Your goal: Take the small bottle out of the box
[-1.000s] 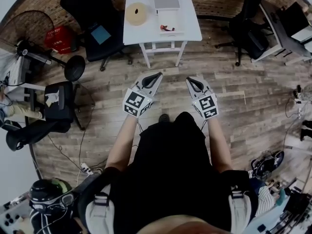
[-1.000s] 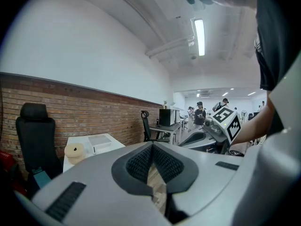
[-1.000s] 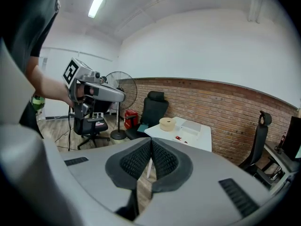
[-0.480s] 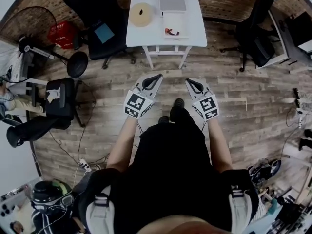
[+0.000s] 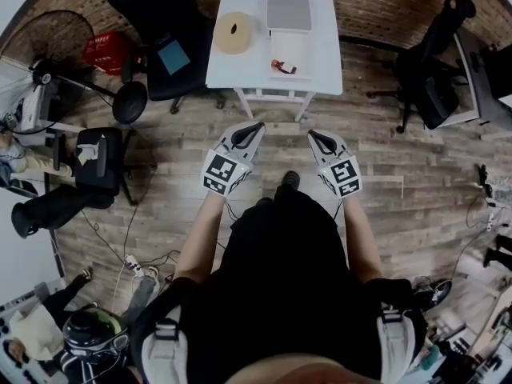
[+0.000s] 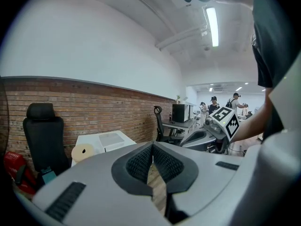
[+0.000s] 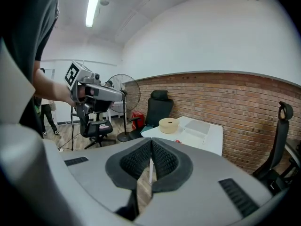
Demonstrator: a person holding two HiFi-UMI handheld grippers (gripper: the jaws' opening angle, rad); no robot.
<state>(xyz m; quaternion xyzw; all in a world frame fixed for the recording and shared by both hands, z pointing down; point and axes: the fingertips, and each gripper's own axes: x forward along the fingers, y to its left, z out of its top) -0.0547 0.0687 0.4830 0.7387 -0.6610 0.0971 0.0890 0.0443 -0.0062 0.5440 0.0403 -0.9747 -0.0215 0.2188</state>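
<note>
A white table (image 5: 320, 54) stands ahead at the top of the head view. On it are a grey lidded box (image 5: 288, 11), a white flat tray (image 5: 290, 48) with a small red thing (image 5: 279, 65), and a tan tape roll (image 5: 234, 32). No bottle shows. My left gripper (image 5: 256, 126) and right gripper (image 5: 313, 134) are side by side over the wooden floor, short of the table, both shut and empty. The right gripper view shows the table (image 7: 211, 134), the roll (image 7: 168, 125) and the box (image 7: 197, 126) beyond its shut jaws. The left gripper view shows the roll (image 6: 83, 151).
A black office chair (image 5: 164, 50) stands left of the table and another (image 5: 432, 78) to the right. A standing fan (image 5: 44, 46), a red crate (image 5: 108, 50) and a black stool (image 5: 96, 162) are on the left. Cables (image 5: 136, 254) lie on the floor.
The table has shifted slightly right and lower in the head view, so I have come a little nearer. Both grippers keep their pose and stay shut.
</note>
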